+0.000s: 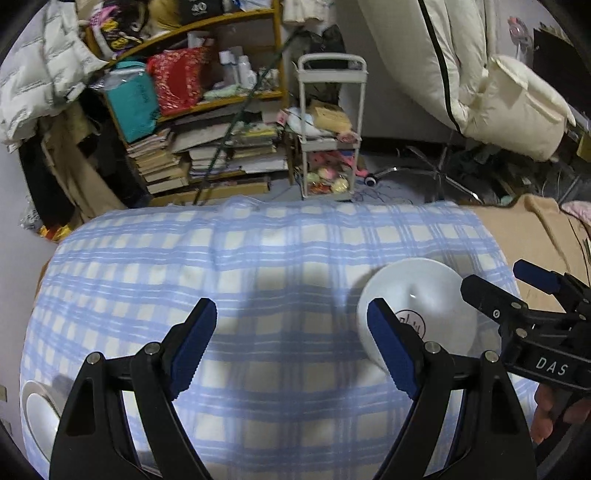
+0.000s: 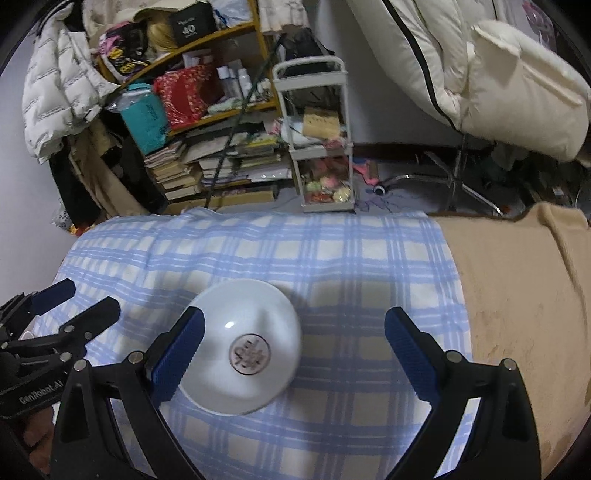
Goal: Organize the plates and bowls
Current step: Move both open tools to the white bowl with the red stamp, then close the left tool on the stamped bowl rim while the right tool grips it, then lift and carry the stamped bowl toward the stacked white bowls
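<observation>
bowl point(image 2: 242, 347) mark shows fully only in right wrist view.

Cloth point(image 2: 332, 258) over the near surface: pale blue and cream check, wide blue bands crossing. Right of it, a plain tan blanket point(image 2: 517, 295). White bowl point(image 2: 251, 325) lying upside down on the check, its base ring carrying a dark round emblem with pinkish marks (blurred, unreadable). Second white dish point(image 1: 37, 410) at the near left edge, plain. Left gripper point(image 1: 291, 347) and right gripper point(image 2: 295, 354): black frames, deep blue ridged pads. Far side: yellow-brown shelf point(image 2: 229, 33), a red patterned bag point(image 2: 184, 96), a teal bag point(image 2: 144, 118), a pale grey cart point(image 2: 314, 74). Far right, a cream padded coat point(image 2: 498, 74) with a black stripe.
</observation>
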Action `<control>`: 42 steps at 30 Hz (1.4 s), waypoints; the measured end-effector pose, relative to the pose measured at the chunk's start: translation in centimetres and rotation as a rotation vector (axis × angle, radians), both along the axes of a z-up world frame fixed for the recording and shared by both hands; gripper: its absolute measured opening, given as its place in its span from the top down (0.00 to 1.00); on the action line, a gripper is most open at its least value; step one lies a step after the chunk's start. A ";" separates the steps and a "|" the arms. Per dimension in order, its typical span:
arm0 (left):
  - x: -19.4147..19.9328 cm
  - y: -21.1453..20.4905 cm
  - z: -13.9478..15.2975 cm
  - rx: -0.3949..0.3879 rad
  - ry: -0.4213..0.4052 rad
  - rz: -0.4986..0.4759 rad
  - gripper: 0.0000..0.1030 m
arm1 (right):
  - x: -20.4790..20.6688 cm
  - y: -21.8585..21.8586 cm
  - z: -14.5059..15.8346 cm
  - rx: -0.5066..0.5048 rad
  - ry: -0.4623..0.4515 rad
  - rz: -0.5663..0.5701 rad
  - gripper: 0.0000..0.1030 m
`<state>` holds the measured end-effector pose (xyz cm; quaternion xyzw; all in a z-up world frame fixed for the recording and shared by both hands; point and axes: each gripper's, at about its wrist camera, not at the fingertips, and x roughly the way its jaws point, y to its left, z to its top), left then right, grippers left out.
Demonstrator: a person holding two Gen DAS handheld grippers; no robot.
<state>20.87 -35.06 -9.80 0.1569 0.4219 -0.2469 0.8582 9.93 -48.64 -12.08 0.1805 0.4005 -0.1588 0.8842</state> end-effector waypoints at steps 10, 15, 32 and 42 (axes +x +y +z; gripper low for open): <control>0.1 -2.8 -4.4 0.051 0.104 -0.013 0.37 | 0.8 -1.3 -2.9 0.060 0.073 0.009 0.24; 0.5 -3.1 -5.9 -0.002 0.263 -0.069 0.81 | 1.5 -1.0 -4.2 0.066 0.128 0.014 0.68; 0.6 -2.2 -4.5 0.054 0.249 -0.037 0.88 | 2.1 1.9 -4.3 0.178 0.140 0.078 0.89; 0.5 3.1 -0.3 0.009 0.195 0.013 0.88 | 2.7 6.0 -0.6 0.165 0.077 0.124 0.89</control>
